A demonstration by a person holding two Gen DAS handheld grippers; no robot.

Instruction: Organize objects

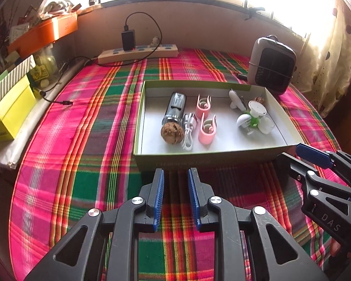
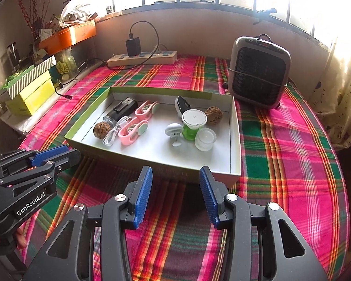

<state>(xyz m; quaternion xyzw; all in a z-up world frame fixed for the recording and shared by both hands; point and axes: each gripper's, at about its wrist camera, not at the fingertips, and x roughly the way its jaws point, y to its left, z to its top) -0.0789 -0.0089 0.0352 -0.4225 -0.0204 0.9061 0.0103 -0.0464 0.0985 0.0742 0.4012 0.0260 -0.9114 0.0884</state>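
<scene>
- Black plastic left gripper [image 1: 175, 175] w/ ribbed blue pads hangs over the pink-green-red plaid cloth [image 1: 86, 164], tilted down toward the near wall of the shallow green-sided cardboard tray w/ white floor [image 1: 138, 126]. Jaws parted by a narrow gap, nothing between them – released.
- Right gripper [image 2: 175, 175], same build, sits just right of the left one, same downward tilt, aimed at the tray's near right corner. Jaws wider apart, empty.
- Both tips stop short of the tray; neither touches it. A bit of a hand shows under the left gripper's handle in the right wrist view.
- All task items lie in the tray. Left half: clear-and-black cylinder gadget [image 1: 175, 109], brown wrinkled walnut [image 1: 172, 133] at its near end, coiled white cable [image 1: 188, 131] beside that, then two pink plastic clips [image 1: 204, 117], one behind the other.
- Right half: white-and-black plane-shaped toy [image 1: 236, 100], green-and-white round-capped piece [image 2: 193, 124], small white mushroom-shaped piece [image 2: 174, 131], clear round lid-like cup [image 2: 206, 139], second walnut [image 2: 213, 115] near the far right corner.
- Beyond the tray: grey-and-black box heater [image 2: 259, 72] at right, beige power strip [image 1: 138, 52] w/ black charger plugged in along the wall.
</scene>
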